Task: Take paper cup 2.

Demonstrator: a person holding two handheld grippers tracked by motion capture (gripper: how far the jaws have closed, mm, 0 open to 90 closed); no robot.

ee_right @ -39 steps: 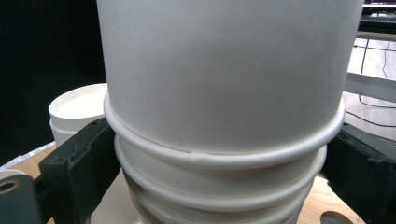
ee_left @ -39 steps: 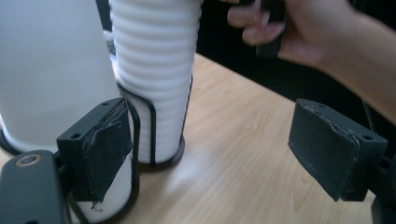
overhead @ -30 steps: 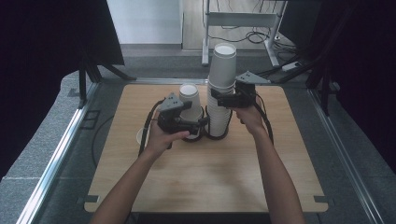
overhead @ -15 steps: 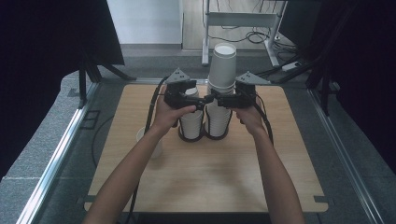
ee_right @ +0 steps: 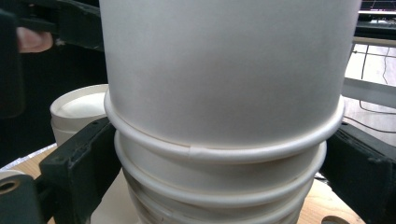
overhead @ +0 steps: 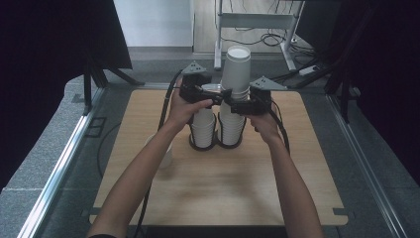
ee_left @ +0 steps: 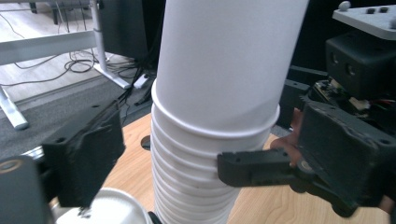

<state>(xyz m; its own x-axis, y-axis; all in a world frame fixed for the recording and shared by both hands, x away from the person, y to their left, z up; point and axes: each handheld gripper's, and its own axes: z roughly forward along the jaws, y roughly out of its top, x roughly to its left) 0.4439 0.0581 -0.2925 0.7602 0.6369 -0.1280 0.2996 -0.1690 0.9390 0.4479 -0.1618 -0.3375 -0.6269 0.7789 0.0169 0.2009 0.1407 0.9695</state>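
Two stacks of white paper cups stand in black ring holders mid-table: a short stack and a tall stack topped by an upturned cup. My right gripper is shut on the tall stack, one black jaw against each side of it. My left gripper hovers over the short stack's top rim. Its jaws have just been opening and now stand apart. In the left gripper view the tall stack rises close ahead of the left gripper, and no pad presses on it.
A single white cup stands on the wooden table at the left, partly behind the left forearm. Black cables trail from both grippers. A metal rail runs along the table's left side, and a desk frame and floor cables lie beyond the far edge.
The left gripper has risen from the left side of the short stack and moved back and right, to just above it beside the tall stack. The right hand has stayed still.
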